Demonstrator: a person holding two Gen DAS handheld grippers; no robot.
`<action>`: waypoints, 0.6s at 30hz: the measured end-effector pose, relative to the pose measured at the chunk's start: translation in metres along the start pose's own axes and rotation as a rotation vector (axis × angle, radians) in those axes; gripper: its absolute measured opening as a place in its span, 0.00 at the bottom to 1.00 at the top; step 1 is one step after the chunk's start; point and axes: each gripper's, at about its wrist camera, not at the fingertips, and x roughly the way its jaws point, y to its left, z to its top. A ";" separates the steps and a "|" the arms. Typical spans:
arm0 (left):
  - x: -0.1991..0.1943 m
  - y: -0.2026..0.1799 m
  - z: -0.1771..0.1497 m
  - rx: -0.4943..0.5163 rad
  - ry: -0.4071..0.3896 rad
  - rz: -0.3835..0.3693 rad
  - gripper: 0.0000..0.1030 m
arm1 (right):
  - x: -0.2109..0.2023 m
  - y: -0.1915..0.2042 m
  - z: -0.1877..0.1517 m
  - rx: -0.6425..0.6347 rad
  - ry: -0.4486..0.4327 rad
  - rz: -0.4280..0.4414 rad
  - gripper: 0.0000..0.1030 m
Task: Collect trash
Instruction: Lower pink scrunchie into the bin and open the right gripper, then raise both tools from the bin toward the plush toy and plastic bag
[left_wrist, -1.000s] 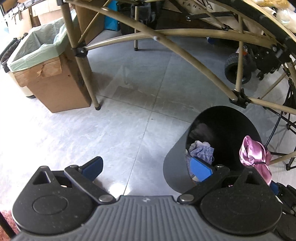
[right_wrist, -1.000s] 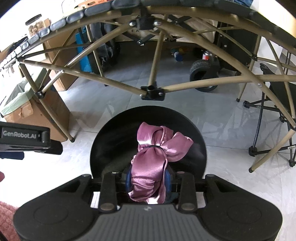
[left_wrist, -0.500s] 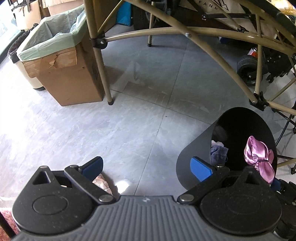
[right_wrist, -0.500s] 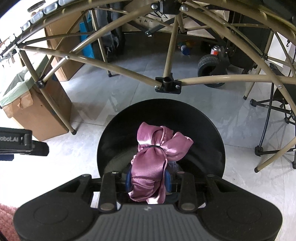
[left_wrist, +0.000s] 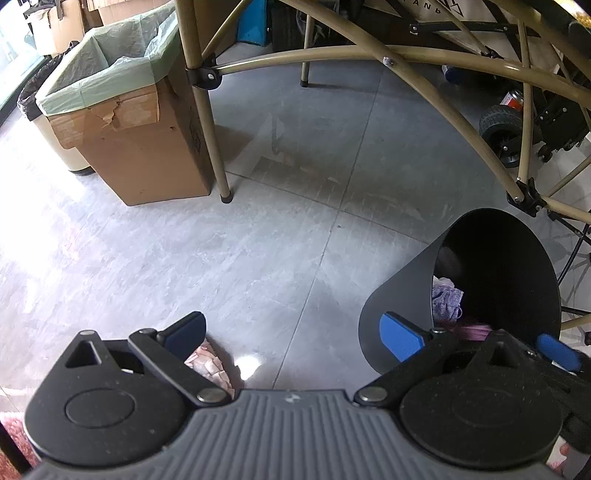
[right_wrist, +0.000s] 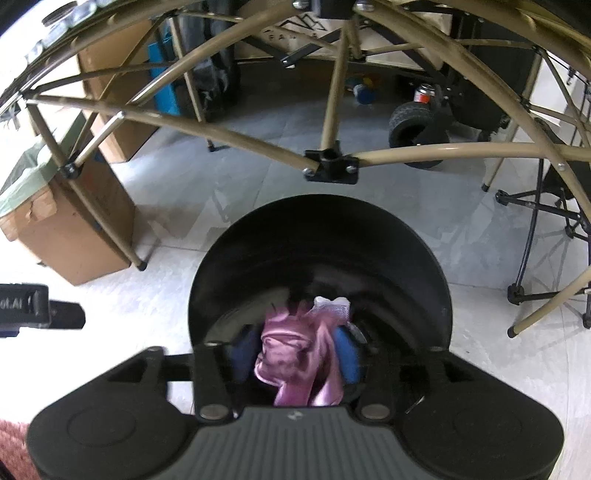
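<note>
A black round trash bin (right_wrist: 317, 236) stands on the grey tiled floor; it also shows at the right of the left wrist view (left_wrist: 399, 295). My right gripper (right_wrist: 295, 352) is over the bin's mouth with its blue pads spread a little apart. The pink satin bow (right_wrist: 295, 358) hangs loose and blurred between them, dropping into the bin. Crumpled trash (left_wrist: 447, 295) lies inside. My left gripper (left_wrist: 291, 332) is open and empty above the floor, left of the bin. A pink crumpled scrap (left_wrist: 207, 363) lies on the floor by its left finger.
A folding table's tan metal frame (right_wrist: 332, 122) arches over the bin. A cardboard box lined with a green bag (left_wrist: 122, 110) stands at the left. A wheeled black cart (left_wrist: 517, 122) and a black stand (right_wrist: 535, 229) are at the right.
My right gripper has opened and the pink bow has slipped down from upright between the pads into the bin. My left gripper has drawn back and left; the pink scrap has come into view.
</note>
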 end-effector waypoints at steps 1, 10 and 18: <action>0.000 0.000 0.000 0.000 0.000 0.001 0.99 | 0.001 0.000 -0.001 0.005 0.003 -0.010 0.82; 0.000 -0.001 -0.001 0.002 -0.001 0.001 0.99 | 0.003 -0.001 -0.002 0.007 0.028 -0.018 0.89; 0.000 -0.001 -0.002 0.005 -0.001 0.002 0.99 | 0.003 -0.003 0.000 0.020 0.033 -0.017 0.89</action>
